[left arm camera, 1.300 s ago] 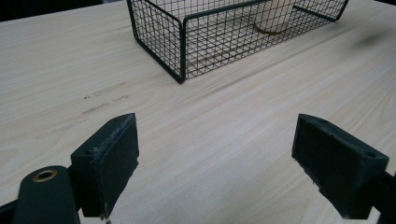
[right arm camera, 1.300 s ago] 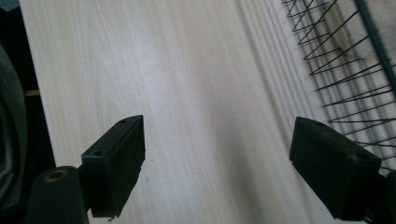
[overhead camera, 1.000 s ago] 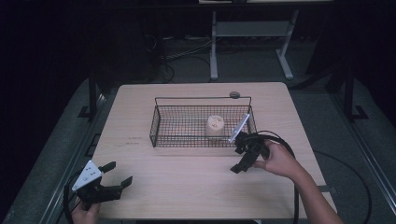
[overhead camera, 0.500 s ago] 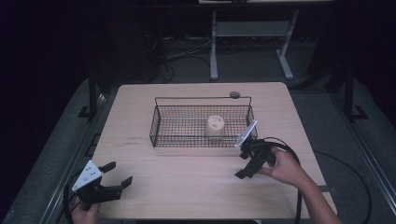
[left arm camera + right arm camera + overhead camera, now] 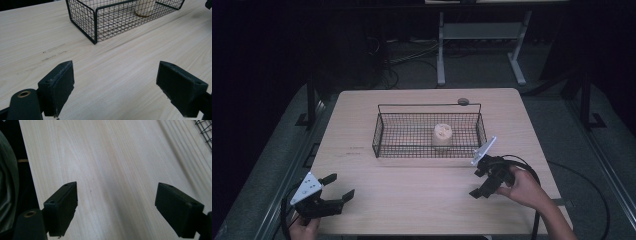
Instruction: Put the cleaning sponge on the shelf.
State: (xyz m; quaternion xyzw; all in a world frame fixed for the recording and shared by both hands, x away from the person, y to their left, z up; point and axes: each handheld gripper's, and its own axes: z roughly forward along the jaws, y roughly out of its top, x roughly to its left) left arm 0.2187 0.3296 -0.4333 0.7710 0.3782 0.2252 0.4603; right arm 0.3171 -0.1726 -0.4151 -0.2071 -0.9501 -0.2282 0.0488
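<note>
Since the earlier frames the right gripper (image 5: pixel 484 181) has drawn back from the wire basket (image 5: pixel 428 131) toward the near right part of the surface (image 5: pixel 412 190), and it now sits lower and closer to the person's edge. The left gripper (image 5: pixel 336 187) has stayed where it was, at the near left corner.

Going left to right: the left gripper is held by a hand at the near left corner, jaws spread wide and holding nothing; its own view shows bare wood between the two black pads. Its grey three-cornered plate faces up. Past it, in the middle of the surface toward the far edge, stands the black wire basket, long side facing the person. Inside the basket, right of its centre, a small pale cylinder-shaped object (image 5: pixel 442 135) stands upright on the basket floor. At the far edge, just behind the basket's rear rim, lies a small dark round disc (image 5: pixel 463 101). Right of the basket, the right gripper hangs above the near right area, jaws wide apart and empty, a cable looping behind the hand (image 5: pixel 522 187).

The step in hand looks like a withdrawal after placing the pale object. To do it well, the right gripper probably should clear the basket's near rim and right wall fully, keeping its cable off the wire. Nothing else stands between either gripper and the basket.
</note>
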